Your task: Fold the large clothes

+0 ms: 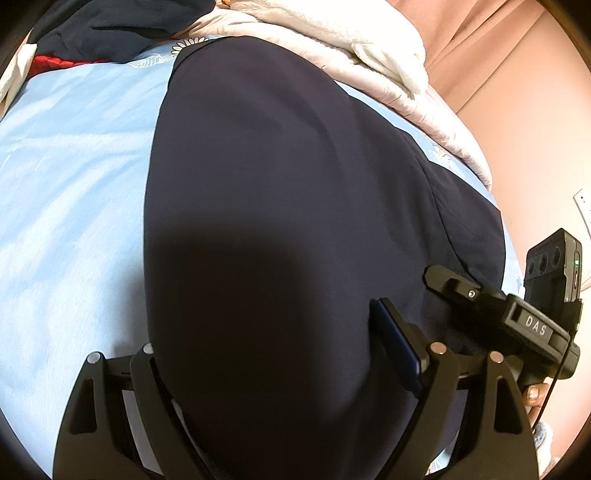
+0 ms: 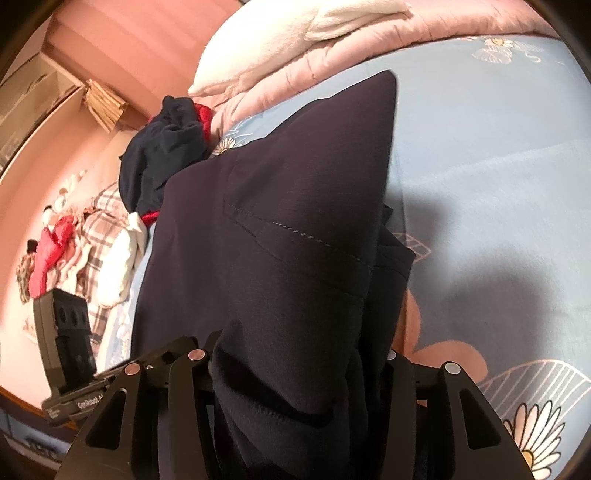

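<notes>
A large dark navy garment [image 1: 288, 206] lies spread on the light blue bed sheet [image 1: 74, 177]. Its near edge drapes over my left gripper [image 1: 266, 354], hiding the left finger; the right finger [image 1: 395, 339] with its blue pad shows beside the cloth. In the right wrist view the same navy garment [image 2: 295, 229] is lifted in a fold, with a stitched seam across it. Its end bunches between the arms of my right gripper [image 2: 295, 369], whose fingertips are covered by cloth. The right gripper also shows in the left wrist view [image 1: 498, 306] at the garment's right edge.
A pink quilt [image 1: 406, 85] with a white blanket [image 1: 332, 33] is piled at the head of the bed. Another dark and red garment heap [image 2: 166, 147] lies at the bed's far side. More clothes [image 2: 74, 236] hang by the pink wall.
</notes>
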